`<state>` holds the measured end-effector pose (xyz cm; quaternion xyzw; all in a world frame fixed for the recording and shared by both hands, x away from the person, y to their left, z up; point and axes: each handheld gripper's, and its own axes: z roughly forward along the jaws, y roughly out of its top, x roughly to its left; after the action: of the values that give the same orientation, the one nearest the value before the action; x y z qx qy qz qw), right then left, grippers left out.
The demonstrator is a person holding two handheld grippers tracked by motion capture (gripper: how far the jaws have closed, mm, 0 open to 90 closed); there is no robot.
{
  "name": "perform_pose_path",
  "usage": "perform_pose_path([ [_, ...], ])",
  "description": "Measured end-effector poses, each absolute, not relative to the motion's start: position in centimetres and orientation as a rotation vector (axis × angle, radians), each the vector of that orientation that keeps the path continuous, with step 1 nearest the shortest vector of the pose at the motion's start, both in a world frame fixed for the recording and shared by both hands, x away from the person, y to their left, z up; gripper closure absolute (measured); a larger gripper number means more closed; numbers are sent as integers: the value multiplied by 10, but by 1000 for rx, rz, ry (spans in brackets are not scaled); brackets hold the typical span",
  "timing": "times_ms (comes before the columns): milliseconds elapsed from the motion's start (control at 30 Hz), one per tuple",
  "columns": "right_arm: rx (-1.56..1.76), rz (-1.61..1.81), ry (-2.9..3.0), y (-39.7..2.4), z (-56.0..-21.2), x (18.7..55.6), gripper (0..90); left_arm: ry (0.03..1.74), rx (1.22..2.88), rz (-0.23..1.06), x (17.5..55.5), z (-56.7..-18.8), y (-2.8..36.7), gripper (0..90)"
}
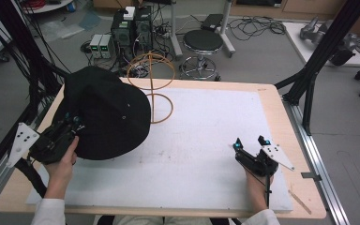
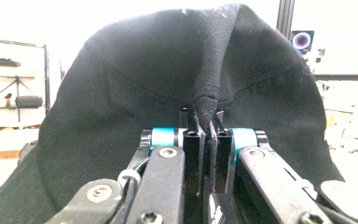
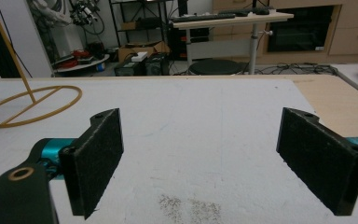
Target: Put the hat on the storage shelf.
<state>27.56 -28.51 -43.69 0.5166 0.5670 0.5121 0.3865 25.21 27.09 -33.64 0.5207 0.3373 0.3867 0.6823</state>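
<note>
A cluttered lab floor of cables and computer towers lies behind a white-topped table (image 1: pixel 206 136). Over its left side, the left hand-held gripper (image 1: pixel 70 123) has its jaws clamped on a fold of a black bucket hat (image 1: pixel 105 112), lifted beside the wire hat stand (image 1: pixel 152 86). Only a narrow pinch of cloth is held, so I'd say the hat could slip out, or its drooping brim could knock the light stand over. The left gripper view shows that bunched fold (image 2: pixel 208 109) between the pads; the high view gives the stand's place. The right hand-held gripper (image 3: pixel 200 158) rests with jaws wide apart, holding nothing.
</note>
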Motion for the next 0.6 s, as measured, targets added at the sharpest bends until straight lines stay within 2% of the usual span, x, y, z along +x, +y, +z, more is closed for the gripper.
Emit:
perform_pose_path([
  [233,1314,1305,1442,-285,-437,275,138,734,1116,876,247,-323,275,868],
  [600,1313,1309,1447,-284,-437,275,138,691,1103,889,267,-297,259,868],
])
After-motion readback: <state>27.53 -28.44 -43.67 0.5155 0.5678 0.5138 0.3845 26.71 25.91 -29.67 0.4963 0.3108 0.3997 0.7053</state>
